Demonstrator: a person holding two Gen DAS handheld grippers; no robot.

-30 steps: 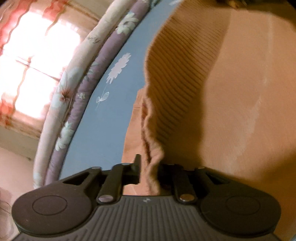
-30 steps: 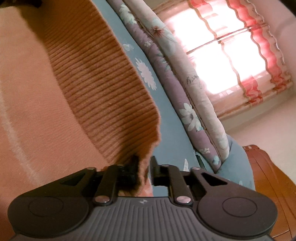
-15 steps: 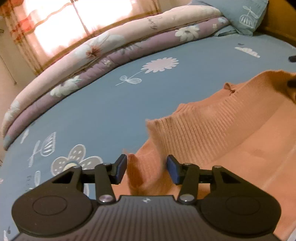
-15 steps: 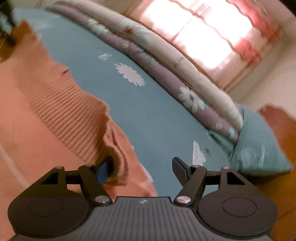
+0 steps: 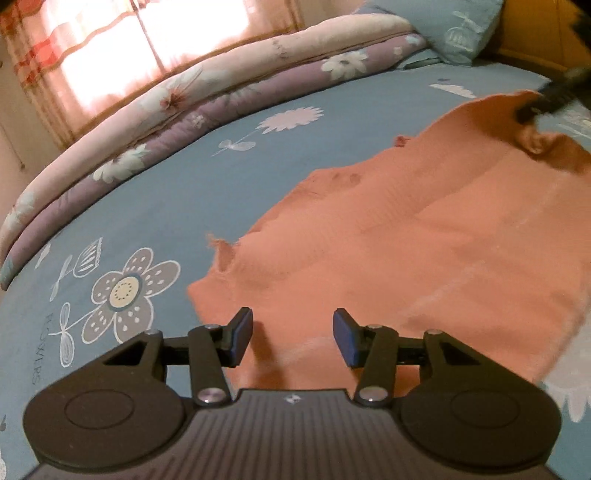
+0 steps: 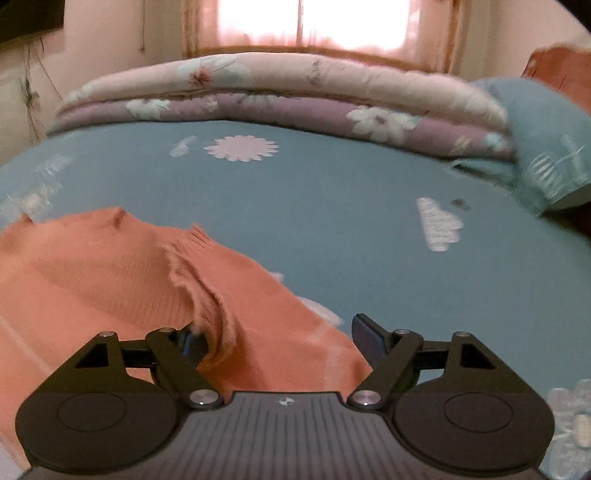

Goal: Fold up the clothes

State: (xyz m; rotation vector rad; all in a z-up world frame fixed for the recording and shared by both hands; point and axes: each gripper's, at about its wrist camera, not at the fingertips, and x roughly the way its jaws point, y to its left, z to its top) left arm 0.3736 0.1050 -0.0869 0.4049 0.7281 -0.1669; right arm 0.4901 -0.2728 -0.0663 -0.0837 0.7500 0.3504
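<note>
An orange knit sweater (image 5: 388, 236) lies spread on the blue flowered bed sheet (image 5: 155, 206). My left gripper (image 5: 293, 339) hovers open just above the sweater's near left part, with nothing pinched between its blue pads. In the right wrist view the sweater (image 6: 92, 280) fills the lower left. My right gripper (image 6: 280, 338) has its jaws wide and still opening. A raised fold of the ribbed hem (image 6: 207, 295) rests against its left finger (image 6: 192, 341), but no pad presses on it. The right gripper (image 5: 546, 98) shows as a dark blur at the sweater's far corner.
Folded quilts (image 6: 295, 99), pink on purple, run along the bed's far side below a bright curtained window (image 6: 317, 22). A blue pillow (image 6: 546, 140) sits at the right against a wooden headboard (image 6: 565, 70). Bare sheet lies between the sweater and the quilts.
Both grippers were shut on the sweater's ribbed hem and have let it go. Both rolled to level and drew back and up. The sweater now lies on the bed.
</note>
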